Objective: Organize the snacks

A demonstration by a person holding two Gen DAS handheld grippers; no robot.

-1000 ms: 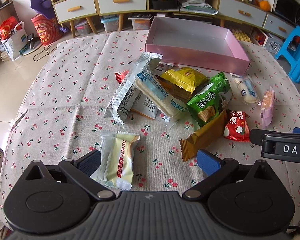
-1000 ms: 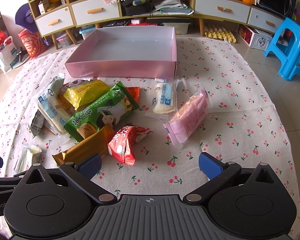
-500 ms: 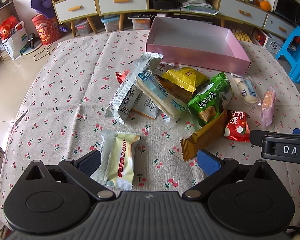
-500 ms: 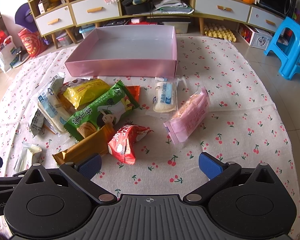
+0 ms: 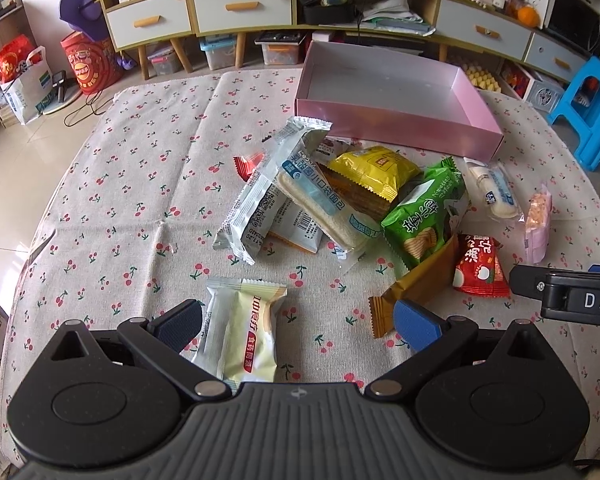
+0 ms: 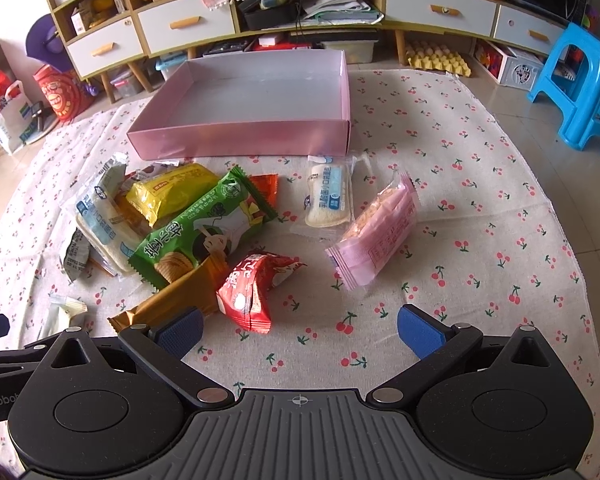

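A heap of snack packets lies on the cherry-print cloth in front of an empty pink box (image 5: 396, 120) (image 6: 240, 142). My left gripper (image 5: 298, 324) is open, low over a cream biscuit packet (image 5: 246, 334) that lies beside its left finger. A gold bar (image 5: 416, 284) reaches its right finger. My right gripper (image 6: 300, 330) is open, just short of a red packet (image 6: 252, 290). A pink packet (image 6: 374, 230), a white bread packet (image 6: 328, 194), a green chips bag (image 6: 200, 236) and a yellow packet (image 6: 172, 190) lie beyond.
The right gripper's body (image 5: 568, 300) juts in at the right edge of the left wrist view. A cabinet with drawers (image 6: 260, 16) stands behind the table, and a blue stool (image 6: 576, 84) to the right. Bare cloth (image 5: 132, 184) spreads left of the heap.
Both views have shifted only slightly; no packet has moved and both grippers remain open.
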